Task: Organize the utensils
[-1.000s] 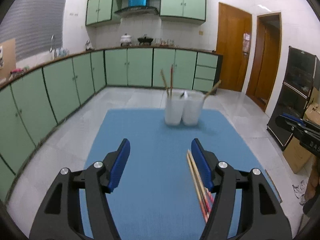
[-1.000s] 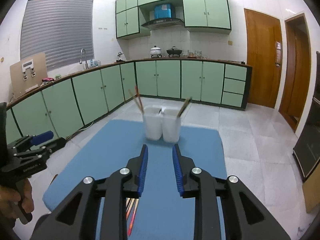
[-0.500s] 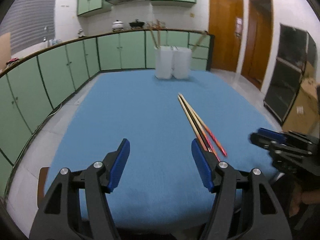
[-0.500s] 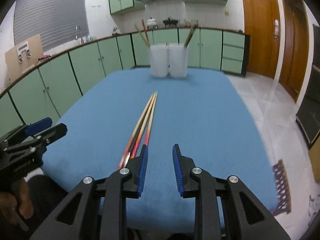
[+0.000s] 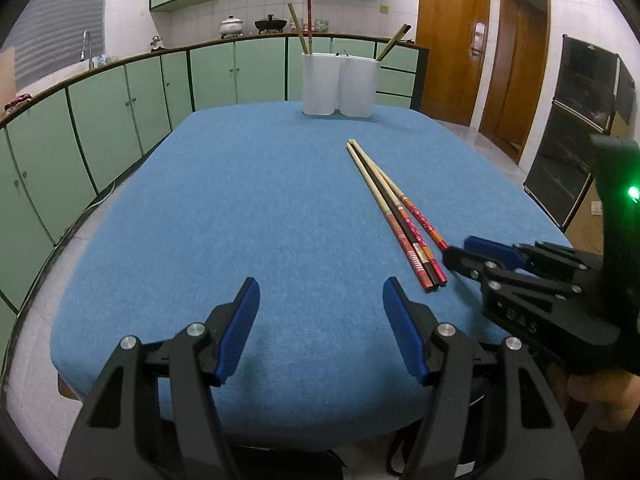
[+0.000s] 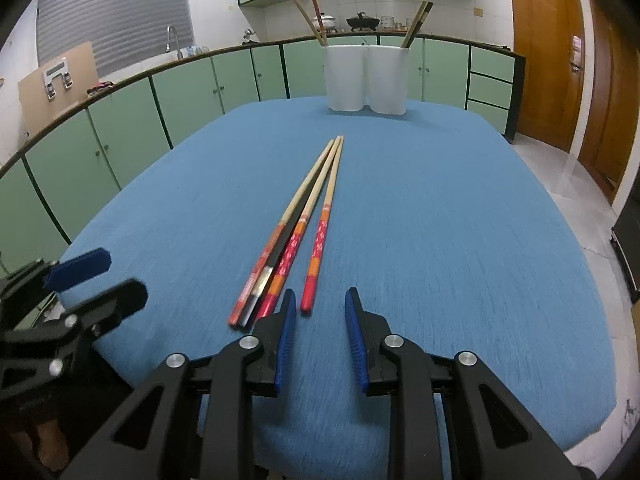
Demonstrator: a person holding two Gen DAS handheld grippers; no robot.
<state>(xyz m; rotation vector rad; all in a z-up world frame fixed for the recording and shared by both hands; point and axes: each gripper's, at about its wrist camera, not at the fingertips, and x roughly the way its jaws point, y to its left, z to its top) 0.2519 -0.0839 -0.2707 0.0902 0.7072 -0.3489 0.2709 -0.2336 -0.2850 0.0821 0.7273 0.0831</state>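
L gripper (image 5: 320, 328) has jaws wide apart, nothing between. R gripper (image 6: 320, 332) has jaws apart w/ a narrower gap, just behind the red ends of the chopsticks (image 6: 296, 232) lying loose on the blue table (image 6: 440, 220). Two white cups (image 6: 366, 78) w/ more chopsticks stand at the far edge.

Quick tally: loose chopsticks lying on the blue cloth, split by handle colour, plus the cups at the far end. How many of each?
Red-handled chopsticks: 3
Black chopstick: 1
White cups: 2
Total: 6
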